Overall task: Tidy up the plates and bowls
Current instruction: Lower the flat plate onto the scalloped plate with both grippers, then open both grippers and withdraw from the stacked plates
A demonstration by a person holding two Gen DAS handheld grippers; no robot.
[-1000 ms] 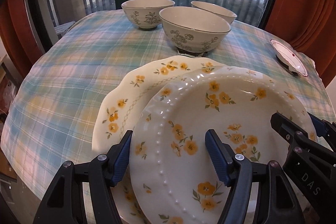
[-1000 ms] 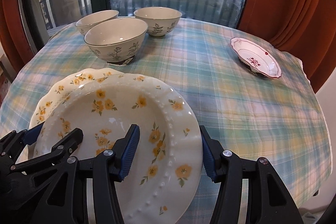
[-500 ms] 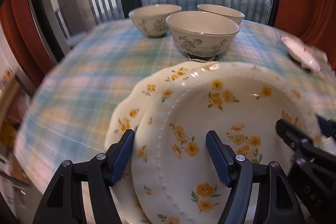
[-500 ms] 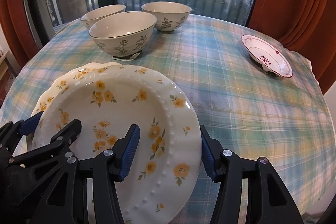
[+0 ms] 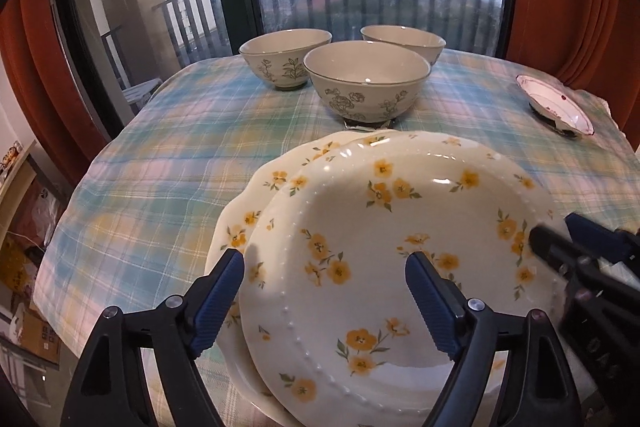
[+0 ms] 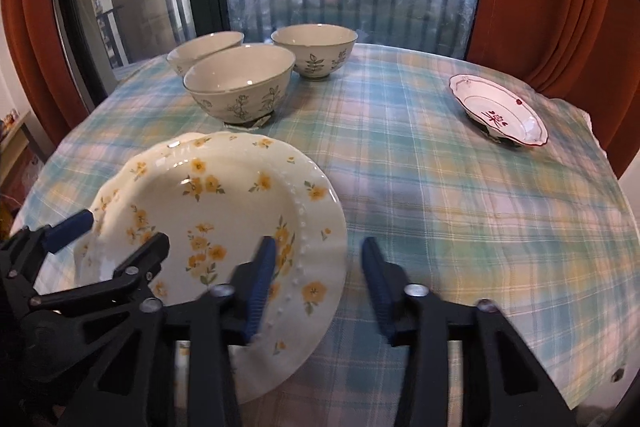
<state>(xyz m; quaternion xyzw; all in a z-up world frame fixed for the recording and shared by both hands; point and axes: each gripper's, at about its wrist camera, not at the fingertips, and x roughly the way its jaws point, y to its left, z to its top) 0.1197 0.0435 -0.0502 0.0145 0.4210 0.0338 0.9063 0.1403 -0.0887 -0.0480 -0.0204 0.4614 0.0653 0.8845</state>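
A cream plate with yellow flowers and a beaded rim (image 5: 400,227) (image 6: 224,195) lies on a similar scalloped plate (image 5: 236,227) at the near side of the table. My left gripper (image 5: 324,299) straddles its left rim, jaws opening, pads clear of it. My right gripper (image 6: 318,255) straddles the right rim, jaws closing, one finger over the plate and one over the cloth, neither pressing. Three floral bowls (image 5: 366,79) (image 5: 286,57) (image 5: 404,41) stand at the back.
A small white plate with red flowers (image 6: 500,111) (image 5: 556,105) sits at the far right. The plaid tablecloth (image 6: 440,207) covers a round table. Orange curtains and a balcony window stand behind it.
The right gripper's jaws have narrowed around the plate's right rim. The left gripper's jaws have widened. Both views have tipped up slightly.
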